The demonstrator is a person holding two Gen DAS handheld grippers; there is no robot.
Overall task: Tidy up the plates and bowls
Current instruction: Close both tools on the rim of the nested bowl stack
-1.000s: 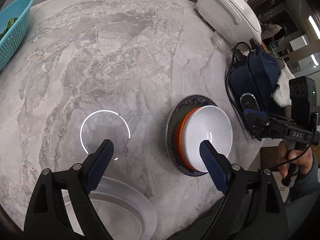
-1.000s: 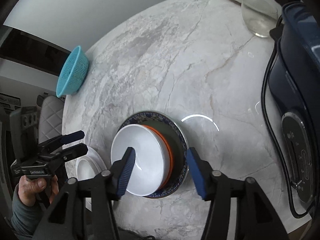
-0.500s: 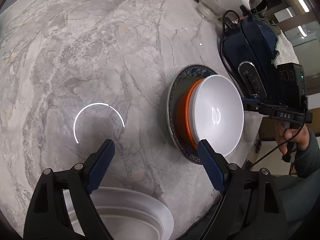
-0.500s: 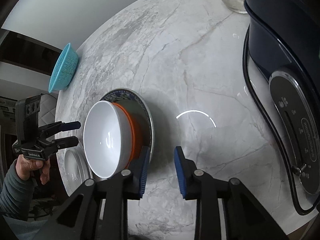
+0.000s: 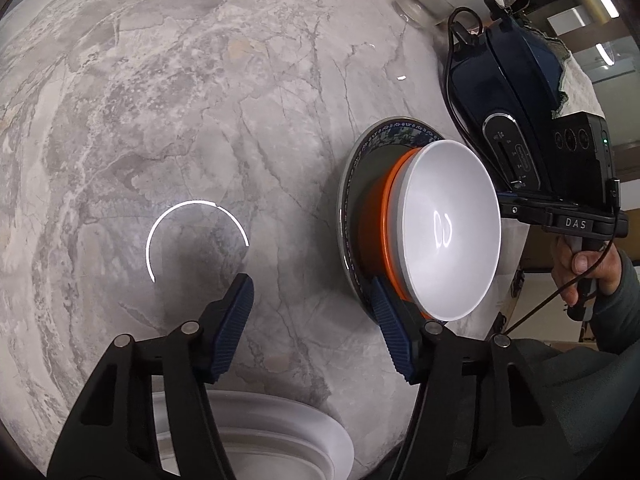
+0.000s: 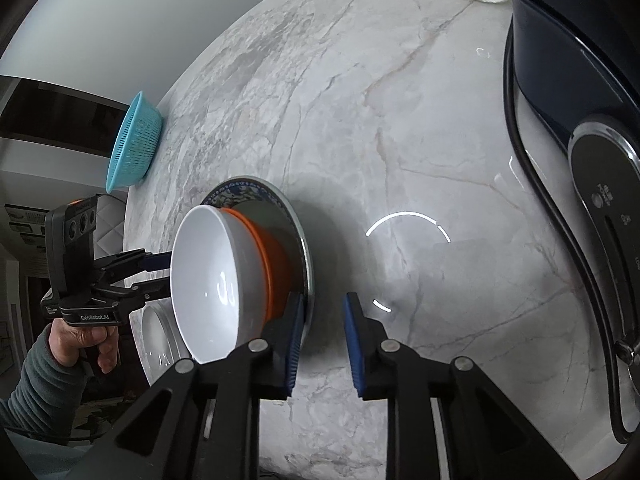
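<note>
Two grippers are seen by the blue-rimmed plate (image 6: pixel 294 216): the right gripper (image 6: pixel 322 334) narrowed around its rim, contact unclear; the left gripper (image 5: pixel 310 316) half-closed, nothing held

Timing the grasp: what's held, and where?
Nothing yet. The right gripper, just closing, straddles the blue-rimmed plate at its near rim; the left gripper, also closing, is empty.

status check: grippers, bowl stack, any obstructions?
Both grippers, left and right, closing, empty, flanking patterned plate. White bowl nested in orange bowl. Nothing blocking.
</note>
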